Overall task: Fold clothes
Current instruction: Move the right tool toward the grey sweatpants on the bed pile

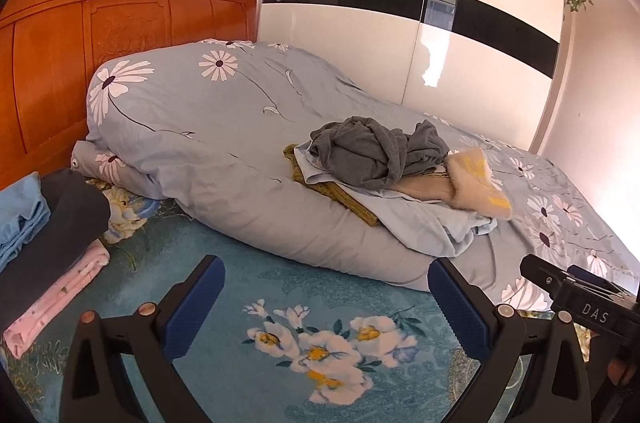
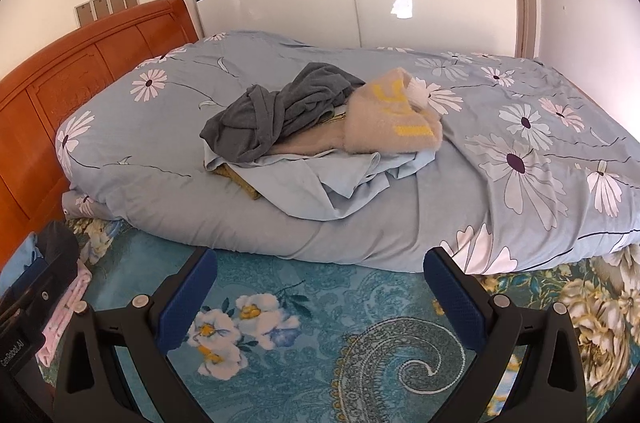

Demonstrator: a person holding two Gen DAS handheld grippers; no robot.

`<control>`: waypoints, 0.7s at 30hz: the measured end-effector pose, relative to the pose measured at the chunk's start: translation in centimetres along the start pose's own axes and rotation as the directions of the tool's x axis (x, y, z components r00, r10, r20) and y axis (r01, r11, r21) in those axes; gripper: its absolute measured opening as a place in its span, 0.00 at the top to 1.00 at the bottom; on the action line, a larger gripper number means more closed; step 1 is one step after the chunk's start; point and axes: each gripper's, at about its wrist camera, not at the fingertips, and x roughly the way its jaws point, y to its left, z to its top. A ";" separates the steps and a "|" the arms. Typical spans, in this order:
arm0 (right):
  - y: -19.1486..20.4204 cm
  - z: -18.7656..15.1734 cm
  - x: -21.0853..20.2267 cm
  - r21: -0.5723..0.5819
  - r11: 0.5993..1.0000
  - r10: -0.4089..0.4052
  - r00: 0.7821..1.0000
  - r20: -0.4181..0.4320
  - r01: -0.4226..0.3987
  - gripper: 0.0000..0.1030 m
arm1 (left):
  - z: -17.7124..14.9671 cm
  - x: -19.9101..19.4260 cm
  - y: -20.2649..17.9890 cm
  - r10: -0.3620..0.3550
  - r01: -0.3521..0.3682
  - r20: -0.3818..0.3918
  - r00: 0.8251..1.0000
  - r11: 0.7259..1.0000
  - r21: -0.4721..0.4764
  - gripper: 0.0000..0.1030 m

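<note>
The left gripper (image 1: 326, 299) has its jaws spread wide and empty above the teal floral bedspread (image 1: 280, 287); we find the right gripper (image 2: 320, 293) in the same condition. We locate the unfolded clothes in a heap on the rolled blue daisy duvet (image 1: 192, 127): a crumpled grey garment (image 2: 272, 119) on top, a fuzzy beige-and-yellow item (image 2: 394, 119) just beside it, and a light blue sheet-like piece (image 2: 304, 179) beneath. We note folded items (image 1: 44, 243) stacked at far left.
</note>
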 end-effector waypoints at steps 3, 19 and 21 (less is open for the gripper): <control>0.6 -0.6 1.4 -0.014 1.000 -0.015 1.000 -0.026 0.015 0.00 | -0.4 0.7 0.3 -0.002 0.002 -0.017 1.000 1.000 0.004 0.00; 3.2 -1.3 6.3 -0.059 0.996 -0.074 0.993 -0.093 0.069 0.00 | -1.6 5.2 1.8 -0.078 0.075 -0.057 0.995 0.995 -0.060 0.00; 3.3 -1.3 6.8 -0.065 0.995 -0.084 0.991 -0.103 0.078 0.00 | -1.8 5.7 2.4 -0.088 0.080 -0.097 0.991 0.993 -0.088 0.00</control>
